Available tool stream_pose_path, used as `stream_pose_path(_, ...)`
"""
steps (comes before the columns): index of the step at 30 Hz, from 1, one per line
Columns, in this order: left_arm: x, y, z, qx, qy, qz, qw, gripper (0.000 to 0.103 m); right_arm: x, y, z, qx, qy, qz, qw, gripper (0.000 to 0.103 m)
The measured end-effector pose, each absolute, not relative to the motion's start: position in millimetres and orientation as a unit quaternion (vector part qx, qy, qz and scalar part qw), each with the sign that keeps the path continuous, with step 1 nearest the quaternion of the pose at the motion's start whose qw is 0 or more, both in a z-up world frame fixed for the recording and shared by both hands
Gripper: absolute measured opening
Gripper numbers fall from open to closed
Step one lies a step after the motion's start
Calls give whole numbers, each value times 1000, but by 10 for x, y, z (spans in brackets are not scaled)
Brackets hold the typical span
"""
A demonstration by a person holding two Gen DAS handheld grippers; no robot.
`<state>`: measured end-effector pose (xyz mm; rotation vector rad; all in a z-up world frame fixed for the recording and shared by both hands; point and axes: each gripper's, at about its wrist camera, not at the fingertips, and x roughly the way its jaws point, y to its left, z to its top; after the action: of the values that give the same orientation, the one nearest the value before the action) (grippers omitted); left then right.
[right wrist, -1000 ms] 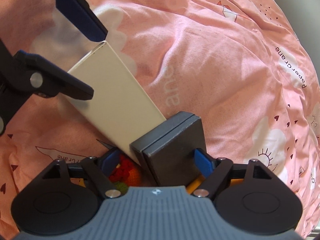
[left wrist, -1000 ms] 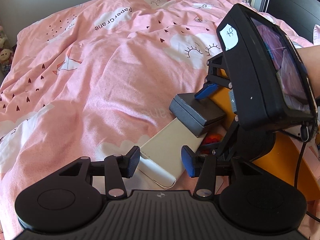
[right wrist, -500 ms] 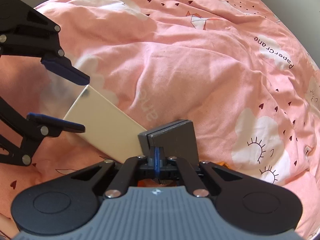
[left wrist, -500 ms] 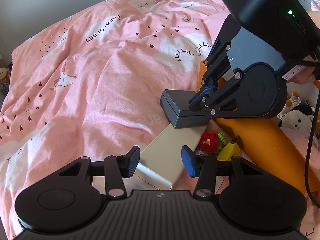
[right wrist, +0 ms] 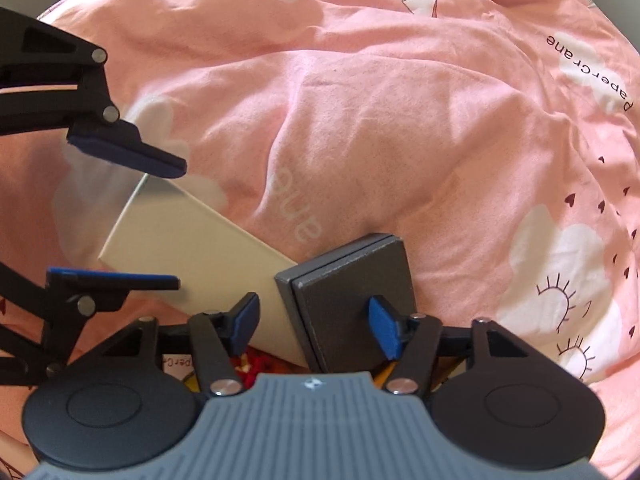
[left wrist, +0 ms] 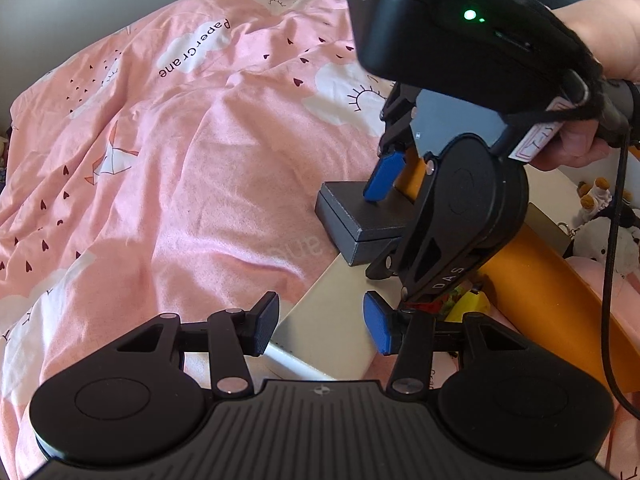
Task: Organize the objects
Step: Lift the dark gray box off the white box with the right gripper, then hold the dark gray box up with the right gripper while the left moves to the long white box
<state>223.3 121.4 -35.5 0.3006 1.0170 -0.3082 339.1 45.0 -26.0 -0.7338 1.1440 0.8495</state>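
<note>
A dark grey box (left wrist: 356, 220) lies on the pink bedspread, its near end resting on a flat cream box (left wrist: 332, 320). In the right wrist view the grey box (right wrist: 352, 280) sits between my right gripper's (right wrist: 316, 326) open fingers, untouched. That gripper (left wrist: 384, 216) shows from the side in the left wrist view, one blue pad over the grey box. My left gripper (left wrist: 320, 328) is open, its fingers either side of the cream box's (right wrist: 192, 248) near end.
An orange box (left wrist: 540, 280) stands at the right with small red and yellow toys (left wrist: 464, 304) beside it. Plush toys (left wrist: 600, 216) lie at the far right. The pink duvet (left wrist: 200, 160) stretches to the left and back.
My right gripper, shut half a second ago, has opened and now straddles the grey box. The left gripper stays open around the cream box.
</note>
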Motion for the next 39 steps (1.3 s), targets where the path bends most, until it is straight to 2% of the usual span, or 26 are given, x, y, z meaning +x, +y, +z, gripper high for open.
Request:
stream_pose_path(2, 2247, 1233, -364, 140, 484, -147, 851, 58, 3490, 455, -368, -324, 530, 360, 696, 74)
stream_pose_path(7, 2270, 1286, -383, 135, 486, -144, 851, 58, 3631, 412, -410, -304, 549, 360, 690, 70)
stream_pose_path(12, 2288, 1275, -385, 133, 487, -141, 852, 58, 3658, 369, -274, -285, 542, 368, 700, 49)
stream_pose_path(15, 2276, 1254, -359, 132, 483, -141, 854, 58, 3715, 336, -147, -267, 539, 368, 709, 42)
stream_pose_path(20, 2329, 1240, -313, 122, 475, -133, 861, 57, 3852, 284, -30, -228, 551, 350, 723, 37)
stream_pose_path(21, 2364, 1239, -302, 117, 472, -130, 864, 56, 3887, 261, -7, -221, 551, 347, 726, 36)
stream_pose_path(23, 2443, 1218, -288, 98, 473, -131, 866, 38, 3929, 232, 45, -214, 549, 340, 733, 34)
stream_pose_path(26, 2617, 1179, -316, 58, 475, -136, 867, 31, 3958, 187, 89, -206, 548, 333, 739, 33)
stream_pose_path(27, 2667, 1154, -335, 49, 473, -135, 869, 29, 3974, 162, 104, -201, 549, 332, 740, 28)
stream_pose_path(28, 2716, 1118, -360, 46, 471, -136, 870, 27, 3981, 140, 116, -197, 549, 332, 741, 18)
stream_pose_path(29, 2763, 1067, -395, 46, 469, -135, 872, 25, 3988, 119, 125, -195, 551, 330, 741, 14)
stream_pose_path(34, 2948, 927, -575, 44, 476, -136, 868, 11, 4027, 26, 162, -182, 551, 323, 748, 14)
stream_pose_path(39, 2969, 962, -623, 30, 474, -131, 870, 10, 4018, 11, 161, -166, 549, 330, 749, 32)
